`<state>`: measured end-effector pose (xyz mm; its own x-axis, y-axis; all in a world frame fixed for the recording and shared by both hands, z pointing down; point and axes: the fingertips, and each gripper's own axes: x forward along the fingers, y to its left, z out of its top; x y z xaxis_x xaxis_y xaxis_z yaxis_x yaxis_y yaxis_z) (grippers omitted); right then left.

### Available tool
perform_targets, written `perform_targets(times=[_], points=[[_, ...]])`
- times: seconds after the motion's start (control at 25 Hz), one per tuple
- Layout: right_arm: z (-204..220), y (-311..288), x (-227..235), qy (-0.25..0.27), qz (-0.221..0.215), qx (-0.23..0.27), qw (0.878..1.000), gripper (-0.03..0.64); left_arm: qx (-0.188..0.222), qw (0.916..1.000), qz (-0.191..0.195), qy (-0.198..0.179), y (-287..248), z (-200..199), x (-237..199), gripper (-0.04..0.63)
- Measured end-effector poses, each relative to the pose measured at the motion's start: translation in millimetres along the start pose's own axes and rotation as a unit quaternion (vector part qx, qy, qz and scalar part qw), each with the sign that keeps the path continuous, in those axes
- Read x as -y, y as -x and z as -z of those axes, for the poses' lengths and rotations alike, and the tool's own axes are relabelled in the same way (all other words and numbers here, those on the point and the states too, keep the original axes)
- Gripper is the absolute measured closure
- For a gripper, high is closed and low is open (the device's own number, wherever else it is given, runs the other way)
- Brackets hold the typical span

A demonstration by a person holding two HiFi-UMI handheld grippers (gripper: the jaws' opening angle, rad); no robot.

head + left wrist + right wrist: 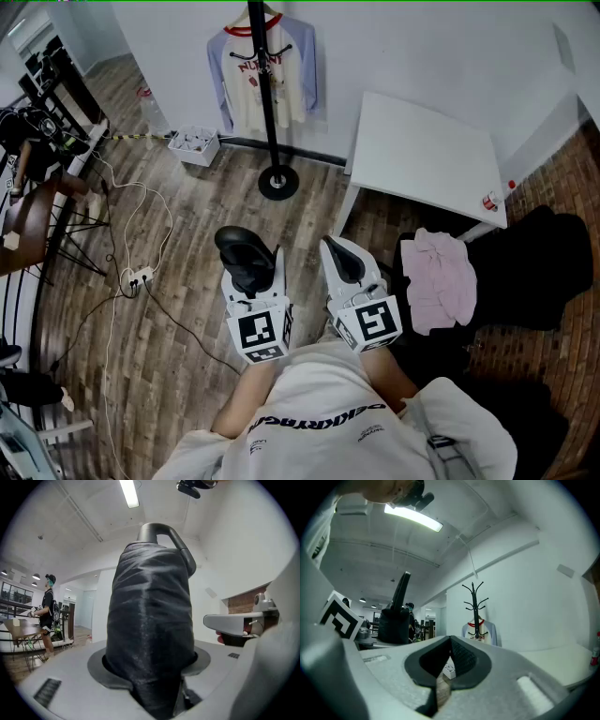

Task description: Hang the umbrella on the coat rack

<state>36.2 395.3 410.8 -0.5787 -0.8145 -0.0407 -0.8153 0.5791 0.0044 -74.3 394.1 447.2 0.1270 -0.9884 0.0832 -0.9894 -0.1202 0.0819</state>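
A folded black umbrella in its sleeve stands upright in my left gripper, whose jaws are shut on its lower body. In the left gripper view the umbrella fills the middle, with its curved handle at the top. My right gripper is beside it on the right, shut with nothing in it; its pads meet at the tips. The black coat rack stands ahead by the white wall with a shirt hung on it. In the right gripper view the coat rack is a short way off.
A white table stands right of the rack. Pink clothing lies on a dark heap at the right. A white box, cables and a power strip lie on the wooden floor at the left. A person stands far off.
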Motion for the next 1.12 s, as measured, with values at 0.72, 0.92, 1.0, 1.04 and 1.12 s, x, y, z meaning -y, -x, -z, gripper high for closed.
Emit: perform_targets(times=[0.72, 0.92, 1.0, 1.04, 1.12], points=[[32, -19, 167, -0.047, -0.033, -0.016, 0.998, 0.620, -0.019, 0.9995, -0.027, -0.002, -112, 20, 113, 0.337], [45, -38, 178, -0.055, -0.047, -0.021, 0.997, 0.620, -0.036, 0.9984, -0.042, -0.006, -133, 35, 109, 0.337], [51, -51, 180, -0.054, -0.053, -0.025, 0.997, 0.620, -0.038, 0.9982, -0.047, -0.004, -147, 39, 102, 0.337], [52, -59, 182, -0.053, -0.055, -0.027, 0.997, 0.620, -0.039, 0.9981, -0.048, -0.003, -155, 40, 99, 0.337], [54, -76, 188, -0.049, -0.056, -0.029, 0.997, 0.618, -0.042, 0.9979, -0.049, 0.002, -171, 42, 93, 0.337]])
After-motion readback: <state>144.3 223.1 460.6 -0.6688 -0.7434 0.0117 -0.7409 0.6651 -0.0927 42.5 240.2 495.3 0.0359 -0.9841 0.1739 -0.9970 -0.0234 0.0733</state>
